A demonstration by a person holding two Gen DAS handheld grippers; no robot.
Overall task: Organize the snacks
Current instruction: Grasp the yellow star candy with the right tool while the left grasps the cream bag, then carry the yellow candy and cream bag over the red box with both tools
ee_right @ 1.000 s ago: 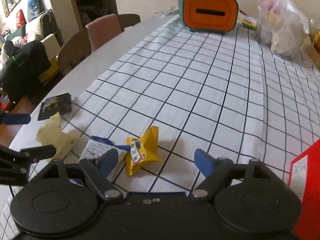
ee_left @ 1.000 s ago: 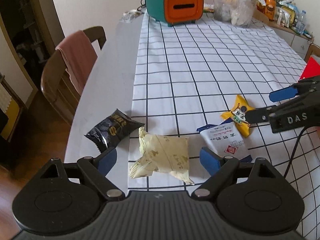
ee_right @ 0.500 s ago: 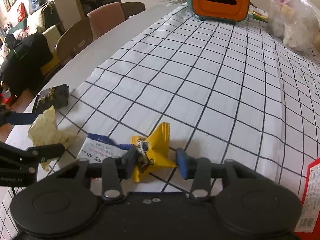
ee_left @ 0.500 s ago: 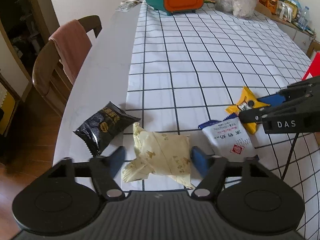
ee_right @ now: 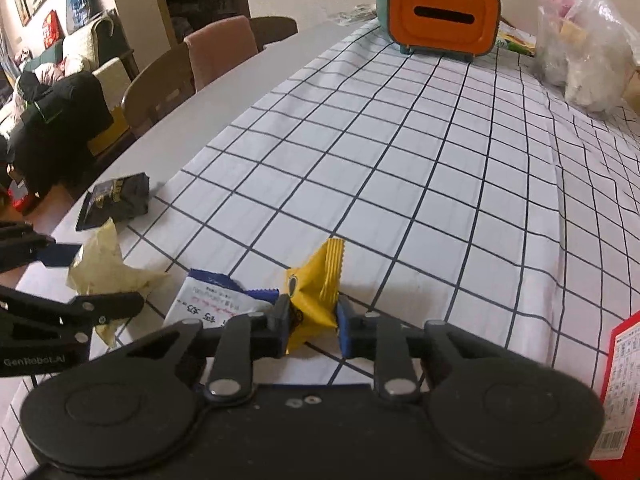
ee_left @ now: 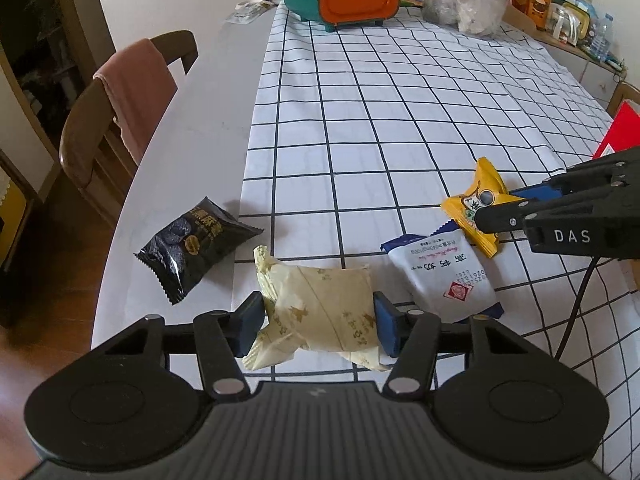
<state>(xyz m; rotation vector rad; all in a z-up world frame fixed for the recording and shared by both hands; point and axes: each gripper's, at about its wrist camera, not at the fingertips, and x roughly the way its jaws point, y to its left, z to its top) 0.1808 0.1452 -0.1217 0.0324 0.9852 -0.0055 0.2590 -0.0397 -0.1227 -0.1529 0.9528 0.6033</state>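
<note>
The right gripper (ee_right: 312,326) clamps the yellow candy packet (ee_right: 316,288). The left gripper (ee_left: 318,324) is closing on the cream pastry packet (ee_left: 320,308); squeeze gently and lift both straight up.

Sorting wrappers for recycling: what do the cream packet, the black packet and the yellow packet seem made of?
Cream packet: looks like thin matte paper or paper-look film, crumpled with soft folds. Black packet: glossy plastic film, judging by its sheen and zigzag-cut ends. Yellow packet: plastic film with a crimped, ribbed seal; slightly shiny. None can be confirmed by sight alone.
</note>
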